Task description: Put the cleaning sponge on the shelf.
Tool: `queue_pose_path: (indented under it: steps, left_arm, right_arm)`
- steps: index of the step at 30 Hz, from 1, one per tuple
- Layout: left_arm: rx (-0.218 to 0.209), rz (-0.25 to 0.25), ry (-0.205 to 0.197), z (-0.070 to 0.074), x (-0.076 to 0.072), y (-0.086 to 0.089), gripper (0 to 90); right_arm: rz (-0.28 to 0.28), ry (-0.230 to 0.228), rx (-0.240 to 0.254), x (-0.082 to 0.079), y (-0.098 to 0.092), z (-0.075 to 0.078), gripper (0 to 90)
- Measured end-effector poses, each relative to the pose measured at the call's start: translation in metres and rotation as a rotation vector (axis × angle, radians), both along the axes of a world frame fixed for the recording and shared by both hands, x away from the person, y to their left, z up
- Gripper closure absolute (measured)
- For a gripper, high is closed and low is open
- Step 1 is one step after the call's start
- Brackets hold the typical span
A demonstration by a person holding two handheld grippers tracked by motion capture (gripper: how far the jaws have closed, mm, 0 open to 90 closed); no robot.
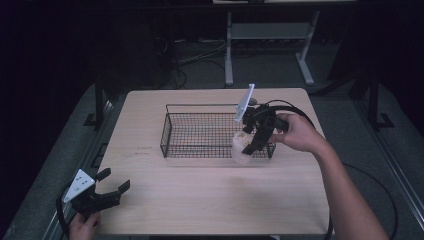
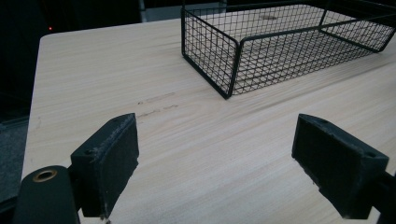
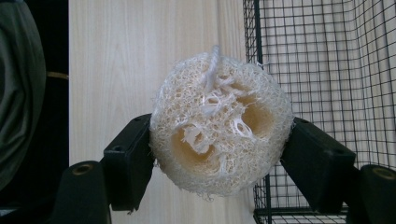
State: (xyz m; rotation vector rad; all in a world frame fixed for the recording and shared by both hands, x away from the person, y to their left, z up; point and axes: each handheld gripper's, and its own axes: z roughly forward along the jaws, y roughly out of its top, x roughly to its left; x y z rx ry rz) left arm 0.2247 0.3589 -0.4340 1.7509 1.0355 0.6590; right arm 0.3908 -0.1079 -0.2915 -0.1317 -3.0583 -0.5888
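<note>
**Loofah slice gripped at the basket's corner; second gripper idle**

Nearest the high camera, at the table's near left corner, the left gripper (image 1: 114, 180) rests low on the wood with a hand (image 1: 82, 227) behind it and its grey three-cornered plate (image 1: 79, 185) on top. Its two black jaws stand wide apart with nothing between them. From the left gripper view, the pads (image 2: 112, 163) frame bare pale tabletop (image 2: 196, 154), and a faint dark mark on the wood lies ahead of them. Beyond, one end of the black wire basket (image 2: 233, 60) is seen from outside, its floor bare in the part that shows.

Farther back and to the right, the person's right hand (image 1: 297, 132) holds the right gripper (image 1: 246, 145), tilted downward over the basket's (image 1: 167, 132) near right corner. Its jaws are closed on a loofah slice (image 1: 240, 151), a pale, round, fibrous disc. From the right gripper view, the loofah slice (image 3: 217, 123) is pinched at its left and right edges, its open-celled face turned toward the lens, with loose white fibres at its top. Behind it, plain table (image 3: 140, 56) lies on one side and the basket's wire wall (image 3: 327, 70) on the other, so the slice straddles the basket's edge. Whether it touches the wire or the table cannot be told.
</note>
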Motion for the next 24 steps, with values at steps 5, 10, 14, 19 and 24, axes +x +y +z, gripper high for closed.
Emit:
queue_pose_path:
  steps: [5, 10, 14, 19, 24]
  left_arm:
    - [0.0, 0.001, 0.0, 0.0, 0.0, 0.0, 14.0]
    - [0.0, 0.0, -0.001, 0.0, 0.0, 0.0, 13.9]
    - [0.0, -0.001, -0.002, 0.0, 0.0, 0.0, 14.0]
    - [0.001, -0.003, -0.002, 0.0, 0.0, 0.0, 14.0]
    - [0.0, -0.003, -0.003, 0.0, 0.0, 0.0, 13.9]
  right_arm:
    - [-0.008, 0.0, -0.017, 0.008, 0.002, 0.003, 28.1]
    - [-0.013, -0.001, -0.02, 0.016, 0.003, 0.007, 28.2]
    - [-0.022, -0.003, -0.012, 0.022, 0.005, 0.012, 28.2]
    - [-0.023, -0.003, -0.009, 0.029, 0.009, 0.015, 28.1]
    - [-0.033, 0.001, 0.0, 0.037, 0.011, 0.016, 28.2]
